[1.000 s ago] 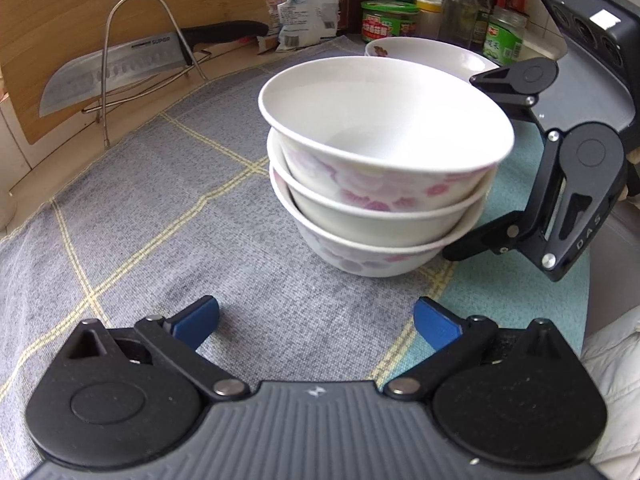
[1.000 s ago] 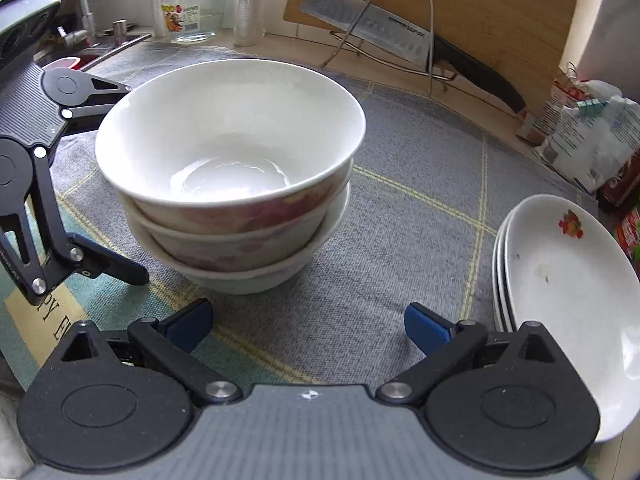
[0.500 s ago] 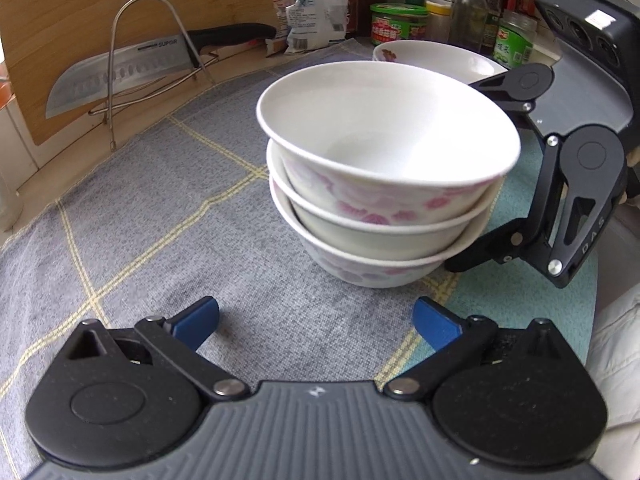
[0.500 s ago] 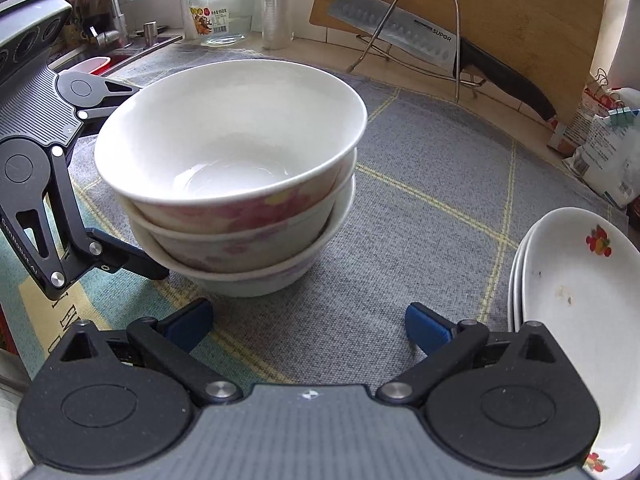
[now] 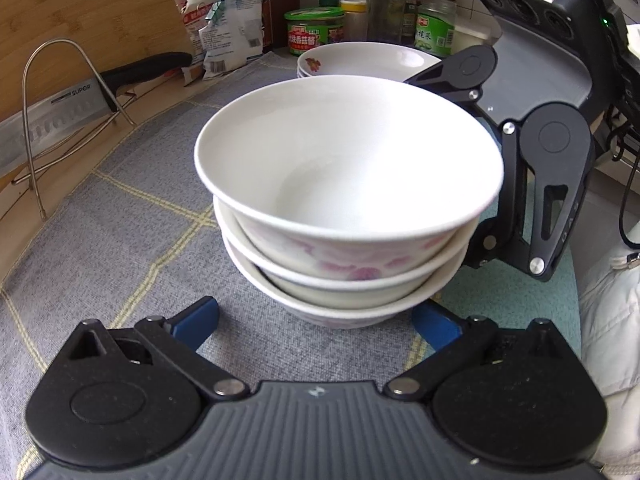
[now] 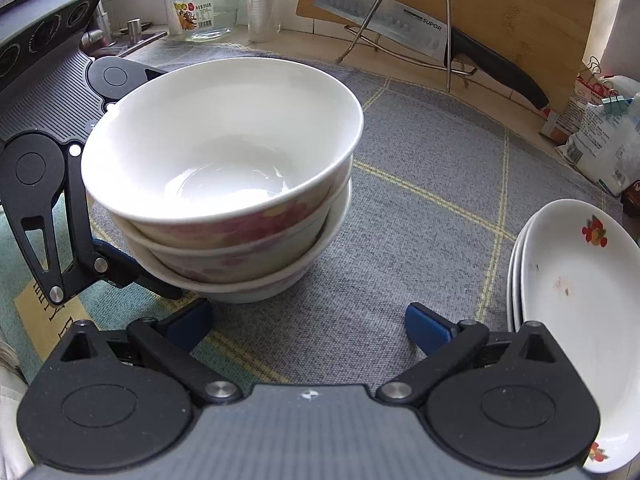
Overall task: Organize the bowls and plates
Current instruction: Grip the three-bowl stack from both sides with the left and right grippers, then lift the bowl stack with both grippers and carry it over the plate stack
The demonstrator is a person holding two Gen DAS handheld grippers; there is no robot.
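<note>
Stack of three floral bowls on a grey mat, flanked by both grippers. Left gripper and right gripper: fingers spread, grasping nothing. Stacked plates lie at the mat's right edge.

Three nested bowls, three stacked plates, two grippers, one cleaver, one wire rack

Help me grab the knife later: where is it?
The knife rests on the wire rack against the wooden cutting board, beyond the bowl stack, upper right in the right wrist view.
</note>
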